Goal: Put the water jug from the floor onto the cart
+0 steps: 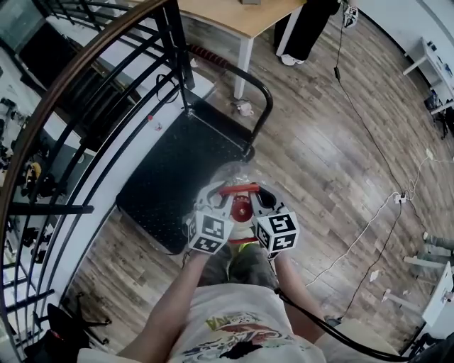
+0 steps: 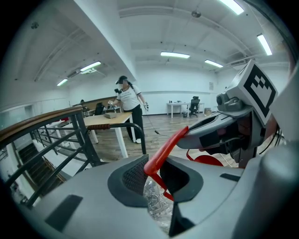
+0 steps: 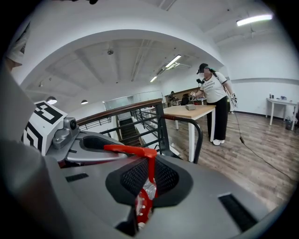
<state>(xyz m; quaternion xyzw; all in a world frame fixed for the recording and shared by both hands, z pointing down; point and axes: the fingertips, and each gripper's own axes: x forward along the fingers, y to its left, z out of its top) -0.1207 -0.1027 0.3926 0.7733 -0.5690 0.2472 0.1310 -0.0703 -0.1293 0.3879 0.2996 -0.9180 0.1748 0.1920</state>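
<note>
A: Entry on the water jug [image 1: 237,174]. Where was it?

B: It hung by its red handle [image 1: 239,189] between the two grippers, in front of the person. In the head view the clear body lay over the near long edge of the cart [image 1: 163,184], close to the corner under the push bar [image 1: 264,99]. Whether the base touched the deck or the wooden floor [image 1: 333,156] could not be told.

A: Left gripper [image 1: 224,197]?

B: Clamped on the handle. The left gripper view showed the red handle [image 2: 163,151] running up and to the right out of the narrow gap between the pads of the left gripper [image 2: 156,179], with crinkled clear plastic below.

A: Right gripper [image 1: 257,198]?

B: Closed almost completely on the same handle. In its own view the thin upright part of the red handle [image 3: 149,168] was pinched in the right gripper [image 3: 147,179]. The red cap showed under it, and the top bar ran left toward the other gripper.

A: Surroundings?

B: A black stair railing [image 1: 106,85] stood along the far side of the cart. Beyond the push bar was a wooden table [image 1: 241,18] with white legs, and a second person [image 2: 128,100] stood beside it. A cable [image 1: 369,127] trailed across the floor to the right.
</note>
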